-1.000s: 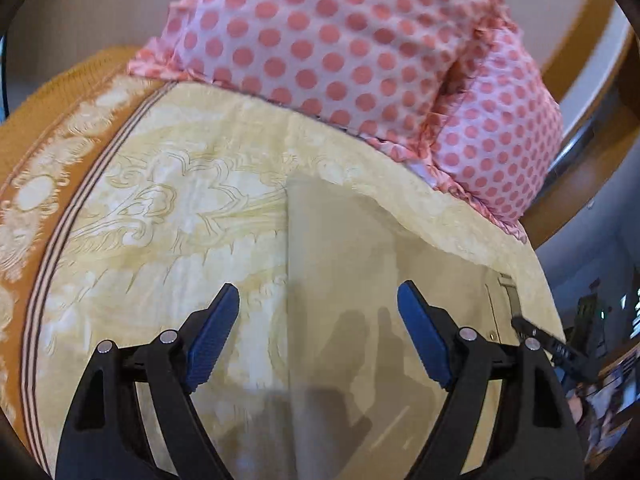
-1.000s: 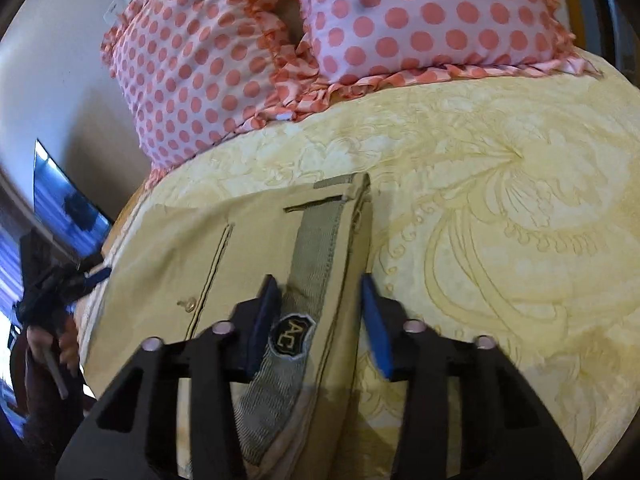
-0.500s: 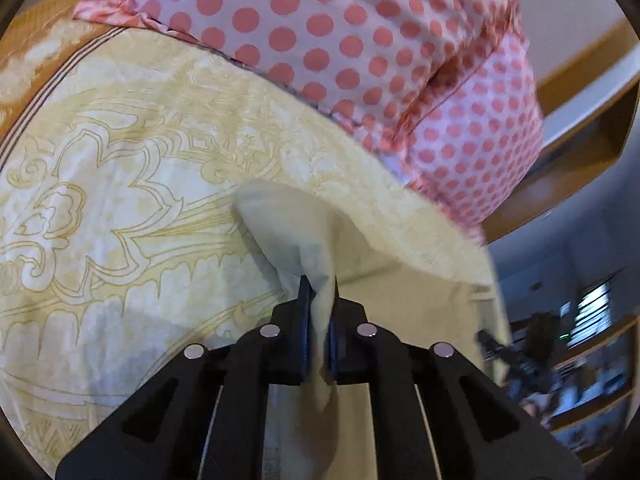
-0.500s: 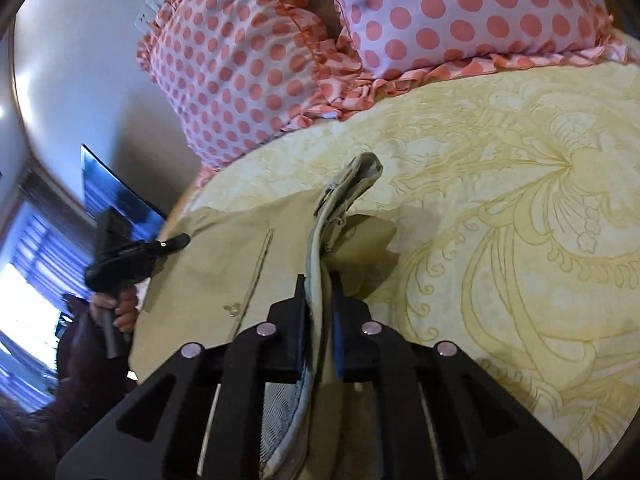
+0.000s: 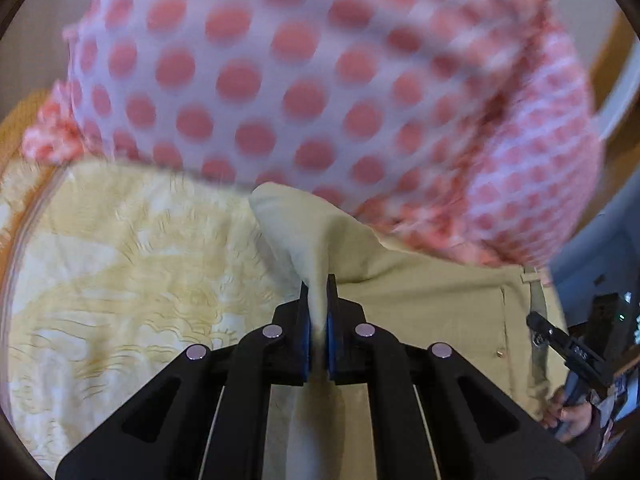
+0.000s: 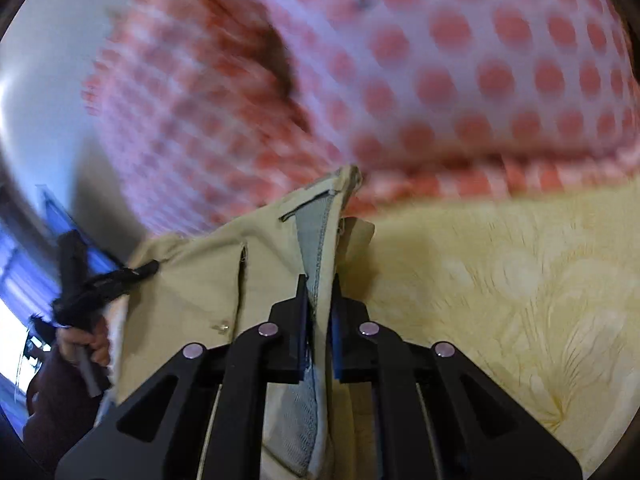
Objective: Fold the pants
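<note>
While both clamp khaki pants [image 5: 432, 304], left tool [image 5: 319, 304], right tool [image 6: 319, 304], polka-dot pillows [image 5: 304, 80] behind

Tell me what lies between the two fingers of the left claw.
A pinched fold of the khaki pants fills the gap between the left claw fingers, as the left wrist view shows; nothing else sits there.

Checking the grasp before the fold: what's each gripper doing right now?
Left gripper: closed, pinching the khaki pants.
Right gripper: closed, clamped on the pants' waistband.
</note>
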`<state>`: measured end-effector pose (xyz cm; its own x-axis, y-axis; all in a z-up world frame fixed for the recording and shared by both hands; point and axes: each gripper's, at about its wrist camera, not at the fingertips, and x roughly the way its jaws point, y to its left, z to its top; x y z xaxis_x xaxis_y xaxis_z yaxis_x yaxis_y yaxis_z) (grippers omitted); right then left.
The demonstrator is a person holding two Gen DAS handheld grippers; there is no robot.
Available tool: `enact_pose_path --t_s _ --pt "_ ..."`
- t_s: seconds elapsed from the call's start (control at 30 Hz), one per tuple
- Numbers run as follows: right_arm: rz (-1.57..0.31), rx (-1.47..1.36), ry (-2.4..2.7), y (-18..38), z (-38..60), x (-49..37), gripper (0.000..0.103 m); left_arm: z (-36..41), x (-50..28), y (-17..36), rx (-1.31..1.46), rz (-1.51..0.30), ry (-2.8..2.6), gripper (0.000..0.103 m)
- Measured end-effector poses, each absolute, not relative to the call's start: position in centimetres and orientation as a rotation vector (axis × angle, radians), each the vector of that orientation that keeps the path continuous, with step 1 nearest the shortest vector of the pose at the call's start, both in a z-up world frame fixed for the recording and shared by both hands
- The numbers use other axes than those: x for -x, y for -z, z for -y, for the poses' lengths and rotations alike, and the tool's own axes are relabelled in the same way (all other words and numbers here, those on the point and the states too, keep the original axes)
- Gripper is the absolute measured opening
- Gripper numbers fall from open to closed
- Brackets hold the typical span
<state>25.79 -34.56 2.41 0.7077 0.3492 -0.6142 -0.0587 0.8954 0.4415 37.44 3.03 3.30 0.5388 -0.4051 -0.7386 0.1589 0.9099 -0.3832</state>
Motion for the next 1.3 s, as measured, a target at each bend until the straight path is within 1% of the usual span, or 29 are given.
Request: enact_pose_path --t_s 0.03,0.07,0.1,0.13,0.17,0.2,0.23,0.27,0.3,0.37,0.4,0.43,0.53,0.57,0.6,0.63,0.67,0.7,0.73,0.77,0.8,0.83,0.87,0.97,1.0,1.13,1.3 --pt "-0.779 -0.396 -0.208 -1.7 34.4 -26.0 0.016 -2.8 -37.7 -2.8 0.280 -0.952 0.330 0.009" --pt "-0.784 -0.376 -0.187 -1.5 34.2 -26.1 0.022 -2.9 -37.6 -2.6 0.279 -0.945 0.326 0.011" --pt "-0.792 -0.343 -0.164 -1.8 33.9 -26.0 0.032 -3.0 -37.4 -2.7 0.281 -0.935 0.322 0.013" --pt "-0.793 -0.304 -0.132 -2.3 33.7 -25.7 0.036 -3.3 -37.0 -3.1 0.280 -0.925 0.323 0.014" --pt "-0.783 -0.278 -0.107 -2.8 33.7 -25.3 0.047 -3.6 -36.6 -3.7 0.267 -0.916 0.311 0.015" --pt "-0.751 -0.261 -0.090 -3.7 33.7 -24.3 0.060 -3.9 -36.0 -4.4 0.246 -0.901 0.291 0.015" --pt "-0.714 -0.277 -0.116 -4.5 33.8 -23.1 0.067 -4.3 -34.7 -5.5 0.220 -0.871 0.278 0.015" --pt "-0.681 -0.310 -0.164 -5.1 33.9 -22.0 0.072 -4.5 -33.4 -6.3 0.210 -0.844 0.288 0.015" --pt "-0.658 -0.361 -0.236 -5.6 33.8 -20.9 0.074 -4.6 -32.1 -7.1 0.215 -0.821 0.314 0.017" --pt "-0.668 -0.455 -0.371 -5.6 33.1 -20.0 0.076 -4.4 -29.2 -8.0 0.257 -0.812 0.424 0.029" --pt "-0.691 -0.504 -0.428 -5.1 32.7 -19.9 0.078 -3.9 -28.1 -7.9 0.273 -0.826 0.475 0.041" --pt "-0.718 -0.537 -0.451 -4.5 32.5 -20.0 0.078 -3.3 -27.6 -7.4 0.272 -0.850 0.499 0.045" --pt "-0.816 -0.601 -0.344 -1.7 33.0 -21.1 0.076 -1.7 -27.9 -4.7 0.232 -0.957 0.475 0.045" --pt "-0.800 -0.660 -0.338 -0.8 33.8 -21.2 0.075 -1.4 -28.5 -3.6 0.230 -0.989 0.452 0.044" --pt "-0.788 -0.691 -0.338 -0.7 34.2 -21.2 0.074 -1.3 -28.7 -2.9 0.238 -0.996 0.446 0.044" --pt "-0.794 -0.705 -0.328 -0.8 34.3 -21.2 0.074 -1.4 -28.4 -3.1 0.232 -0.964 0.427 0.044" --pt "-0.794 -0.697 -0.308 -1.2 34.1 -20.8 0.076 -1.2 -28.2 -3.4 0.214 -0.971 0.413 0.044" --pt "-0.779 -0.652 -0.262 -2.0 33.7 -19.7 0.087 -1.2 -27.5 -4.0 0.201 -0.961 0.389 0.044" --pt "-0.756 -0.606 -0.243 -2.6 33.1 -18.6 0.092 -1.2 -26.6 -4.5 0.190 -0.941 0.375 0.045" --pt "-0.727 -0.555 -0.235 -3.2 32.5 -17.3 0.094 -1.0 -25.3 -5.1 0.169 -0.910 0.369 0.047" --pt "-0.685 -0.480 -0.233 -3.9 31.5 -15.3 0.096 -1.0 -23.1 -5.9 0.128 -0.866 0.357 0.058" --pt "-0.662 -0.421 -0.226 -4.1 30.5 -13.7 0.097 -0.9 -21.9 -6.1 0.100 -0.839 0.329 0.077" --pt "-0.640 -0.365 -0.210 -4.1 29.5 -12.1 0.100 -1.0 -19.4 -6.5 0.056 -0.795 0.278 0.084" --pt "-0.599 -0.190 -0.136 -3.3 26.0 -7.9 0.101 -0.9 -14.0 -6.1 -0.020 -0.741 0.233 0.094" --pt "-0.580 -0.132 -0.102 -2.8 24.8 -6.7 0.101 -0.9 -11.9 -5.4 -0.036 -0.735 0.210 0.100" --pt "-0.529 -0.004 -0.012 -0.5 21.7 -3.4 0.101 -1.0 -7.6 -3.1 -0.048 -0.724 0.187 0.102" --pt "-0.560 0.026 0.027 1.3 20.5 -3.0 0.101 -0.6 -5.8 -1.7 -0.086 -0.694 0.132 0.102"
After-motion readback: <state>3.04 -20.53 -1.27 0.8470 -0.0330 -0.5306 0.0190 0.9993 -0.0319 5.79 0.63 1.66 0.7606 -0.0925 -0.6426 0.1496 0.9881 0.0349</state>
